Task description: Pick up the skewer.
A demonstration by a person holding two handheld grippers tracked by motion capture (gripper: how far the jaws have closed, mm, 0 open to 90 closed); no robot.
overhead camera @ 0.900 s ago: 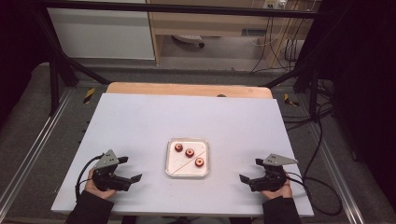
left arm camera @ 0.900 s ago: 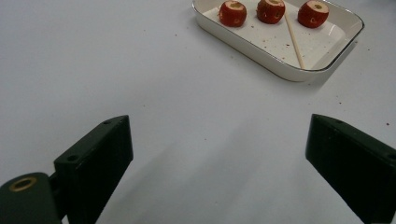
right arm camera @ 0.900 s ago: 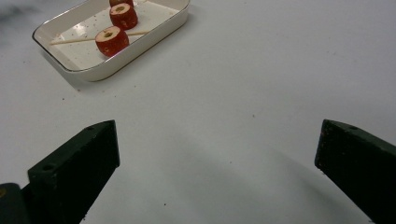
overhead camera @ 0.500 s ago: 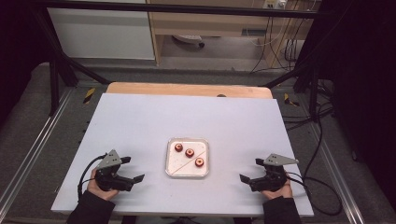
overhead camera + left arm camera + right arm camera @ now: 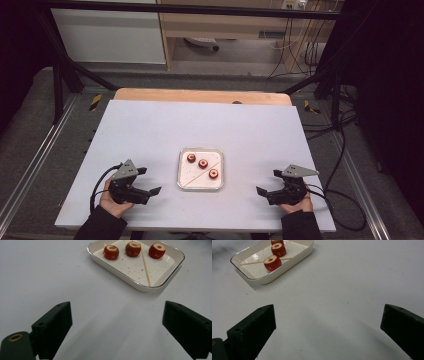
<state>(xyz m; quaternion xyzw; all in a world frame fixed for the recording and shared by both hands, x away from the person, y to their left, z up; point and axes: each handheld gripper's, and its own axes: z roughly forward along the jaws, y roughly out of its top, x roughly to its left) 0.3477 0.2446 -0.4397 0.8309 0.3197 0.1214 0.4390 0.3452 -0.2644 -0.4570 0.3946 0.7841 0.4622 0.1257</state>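
One white tray (image 5: 201,182) sits on the pale counter (image 5: 200,125), near its front edge and about midway across. All places below are given relative to this tray.

Contents of the tray, counted: three red cored fruits and one thin wooden stick (image 5: 202,172). The fruits form a slanting row across the tray's far half: the first fruit (image 5: 191,158) by the far left corner, the second fruit (image 5: 203,163) just beside it toward the middle, the third fruit (image 5: 213,174) nearer the right wall. Each stands with its cored hole facing up. The stick lies flat on the tray floor, running diagonally from the near left corner toward the far right; it passes between the second and third fruits. Small dark crumbs speckle the tray floor. In the left gripper view the same tray (image 5: 140,285) shows all three fruits along its far side and the stick (image 5: 145,266) crossing beside them.

Two tongs, one in each of the person's hands. The left tongs (image 5: 150,181) rest low over the counter to the left of the tray, well apart from it, jaws spread wide with nothing between them. The right tongs (image 5: 267,184) sit to the right of the tray, likewise well apart, jaws spread wide and empty. Both point inward toward the tray.
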